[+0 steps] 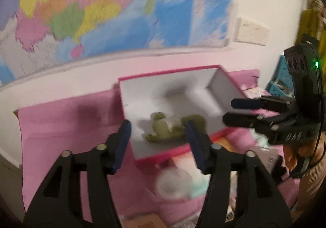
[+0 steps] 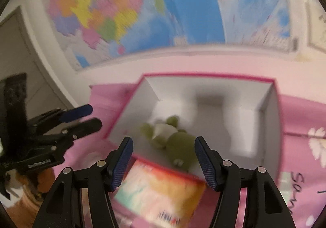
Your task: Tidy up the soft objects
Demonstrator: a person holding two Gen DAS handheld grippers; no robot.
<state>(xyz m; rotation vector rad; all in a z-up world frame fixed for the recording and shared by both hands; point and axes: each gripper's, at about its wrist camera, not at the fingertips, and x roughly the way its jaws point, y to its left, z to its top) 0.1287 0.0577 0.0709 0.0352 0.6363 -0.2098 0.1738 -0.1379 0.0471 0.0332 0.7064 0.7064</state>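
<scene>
I hold one claw in each hand, and both point down at a box (image 1: pixel 175 93) with red edges and white walls. The box sits on a pink cloth (image 1: pixel 61 126) that covers the surface. A green soft frog (image 1: pixel 169 128) lies on its back on the floor of the box, near the front wall, with its white belly showing. My left claw (image 1: pixel 156 146) is spread apart with nothing between its blue pads (image 1: pixel 122 142); it hangs above the front edge of the box, and the frog shows through the gap. My right claw (image 2: pixel 163 160) is spread apart too and grips nothing. It also hangs near the front of the box, and the frog (image 2: pixel 171 136) lies just past its tips. Right in front of the box lies a flat pack (image 2: pixel 161 191) with orange, pink and pale green colours, tilted against the box's front wall. A big colourful map (image 1: pixel 101 10) hangs on the wall behind. Everything looks a bit blurry.
</scene>
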